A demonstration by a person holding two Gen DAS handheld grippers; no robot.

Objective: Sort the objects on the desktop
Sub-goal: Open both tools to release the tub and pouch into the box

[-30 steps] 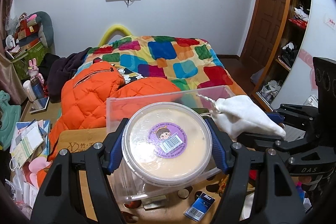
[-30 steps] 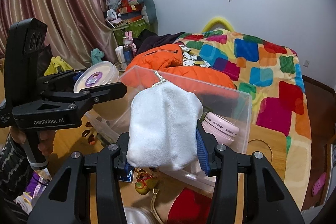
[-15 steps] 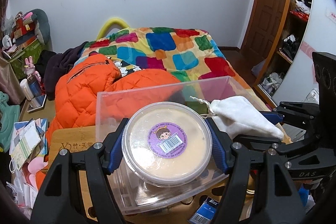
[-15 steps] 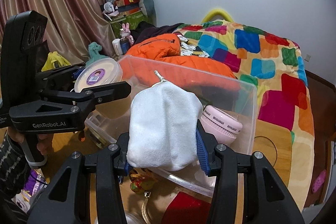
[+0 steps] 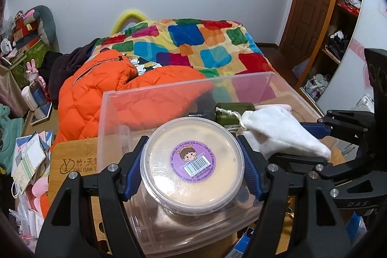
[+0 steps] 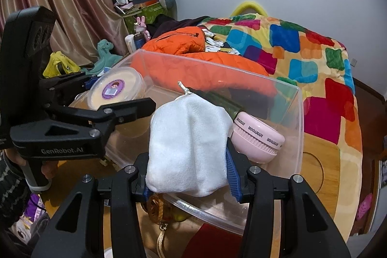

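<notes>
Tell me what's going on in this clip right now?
A person is sorting desk clutter into a clear plastic bin. The left gripper holds a round lidded tub over the bin; the right gripper holds a white drawstring pouch above it. A pink round case and a dark green bottle already lie inside.

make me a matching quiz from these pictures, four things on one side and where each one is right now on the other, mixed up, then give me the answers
Things:
1. round lidded tub
2. white drawstring pouch
3. pink round device
4. orange puffer jacket

Places:
A. lying on the bed beyond the clear plastic bin
B. resting inside the bin
C. held in the left gripper
D. held in the right gripper

Pairs: 1-C, 2-D, 3-B, 4-A
</notes>
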